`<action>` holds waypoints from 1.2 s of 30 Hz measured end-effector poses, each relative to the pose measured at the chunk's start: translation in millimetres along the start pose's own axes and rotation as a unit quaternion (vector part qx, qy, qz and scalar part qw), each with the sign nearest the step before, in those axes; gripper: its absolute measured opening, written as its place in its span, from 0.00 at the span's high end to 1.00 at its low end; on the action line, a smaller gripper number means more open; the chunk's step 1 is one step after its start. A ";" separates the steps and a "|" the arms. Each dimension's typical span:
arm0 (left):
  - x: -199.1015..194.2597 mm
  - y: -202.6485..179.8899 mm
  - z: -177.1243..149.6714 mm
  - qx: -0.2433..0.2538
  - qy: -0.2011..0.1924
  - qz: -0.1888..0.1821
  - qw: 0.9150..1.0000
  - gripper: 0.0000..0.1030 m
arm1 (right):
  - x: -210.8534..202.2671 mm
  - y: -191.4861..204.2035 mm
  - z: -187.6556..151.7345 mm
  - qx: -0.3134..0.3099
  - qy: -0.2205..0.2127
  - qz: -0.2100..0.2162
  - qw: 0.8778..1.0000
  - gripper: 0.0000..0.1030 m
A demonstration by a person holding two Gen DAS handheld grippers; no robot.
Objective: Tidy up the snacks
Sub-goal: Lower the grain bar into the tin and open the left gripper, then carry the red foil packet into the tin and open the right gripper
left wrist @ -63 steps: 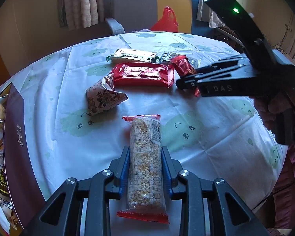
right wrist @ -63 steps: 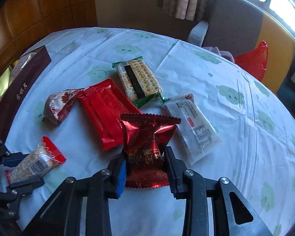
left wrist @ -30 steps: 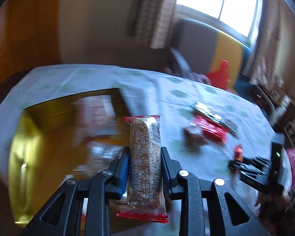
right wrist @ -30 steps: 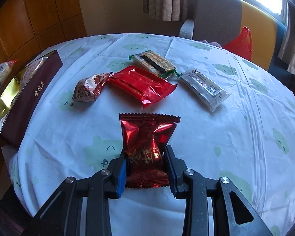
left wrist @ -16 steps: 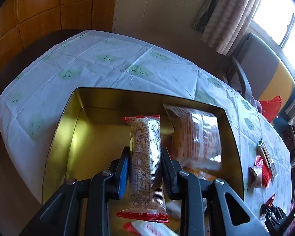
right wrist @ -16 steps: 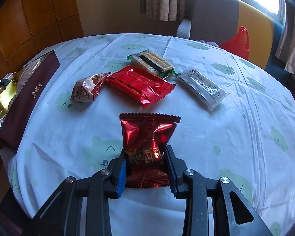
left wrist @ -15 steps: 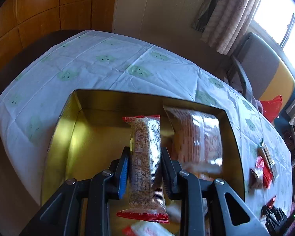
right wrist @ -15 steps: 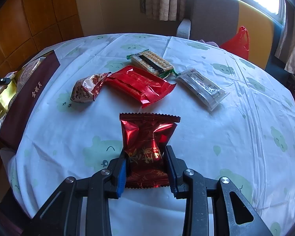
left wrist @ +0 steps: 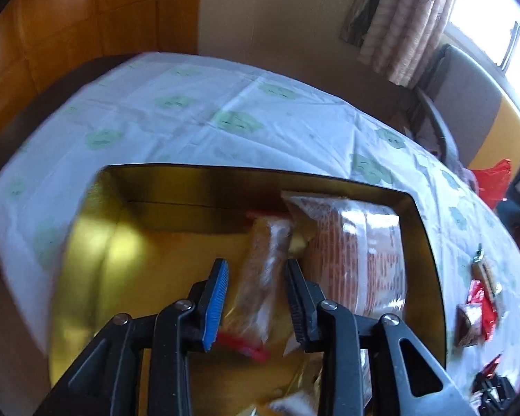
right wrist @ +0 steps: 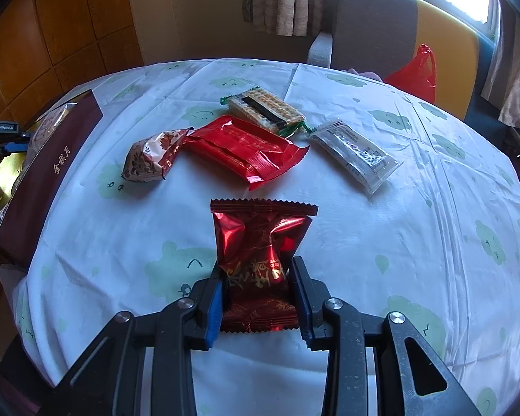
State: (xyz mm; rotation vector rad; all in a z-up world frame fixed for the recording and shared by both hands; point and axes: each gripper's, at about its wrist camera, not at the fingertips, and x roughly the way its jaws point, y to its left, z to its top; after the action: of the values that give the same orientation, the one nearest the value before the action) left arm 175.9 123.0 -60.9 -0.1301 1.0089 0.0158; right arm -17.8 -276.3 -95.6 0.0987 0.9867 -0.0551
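The gold box fills the lower frame of the left view, its left half bare. The left tool hangs spread over it, the grain bar loose between its fingers beside one large packet. The right tool pinches a red packet at lower centre above the bench; four snacks lie upper centre.

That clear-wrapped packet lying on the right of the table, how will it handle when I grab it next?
The clear packet lies flat and slim, so probably light. Its glossy film may slip in the pads, and the loose sealed ends would likely flop. The contents look bar-shaped, so the middle should stay fairly stiff; grip it there.
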 end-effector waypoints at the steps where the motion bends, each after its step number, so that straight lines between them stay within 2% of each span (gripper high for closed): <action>1: -7.1 -1.0 -4.5 0.002 -0.010 0.006 1.000 0.67 | 0.0 -0.1 -0.1 0.001 -0.001 0.000 1.000 0.65; 5: -33.0 -7.9 -24.5 0.021 -0.040 0.032 0.998 0.67 | -0.1 0.0 -0.7 0.001 -0.003 -0.003 1.000 0.65; 19: -94.9 -20.1 -79.4 0.061 -0.087 0.039 0.994 0.67 | -1.7 1.1 -2.4 0.002 -0.009 -0.006 1.000 0.65; 26: -105.0 -18.2 -90.6 0.064 -0.091 0.034 0.993 0.67 | -1.5 5.5 0.6 -0.001 -0.004 0.000 1.000 0.66; 34: -105.5 -11.0 -101.9 0.064 -0.087 0.039 0.993 0.67 | 1.5 31.2 6.9 -0.025 0.005 0.022 0.999 0.67; 36: -105.0 -8.6 -103.6 0.064 -0.086 0.039 0.994 0.67 | 0.7 37.2 10.7 -0.025 0.005 0.029 0.999 0.71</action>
State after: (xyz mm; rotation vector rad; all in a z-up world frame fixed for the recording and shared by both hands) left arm 33.2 107.4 -25.8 0.0275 0.8405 0.0342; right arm -5.1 -240.4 -88.1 0.0815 0.9932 0.0245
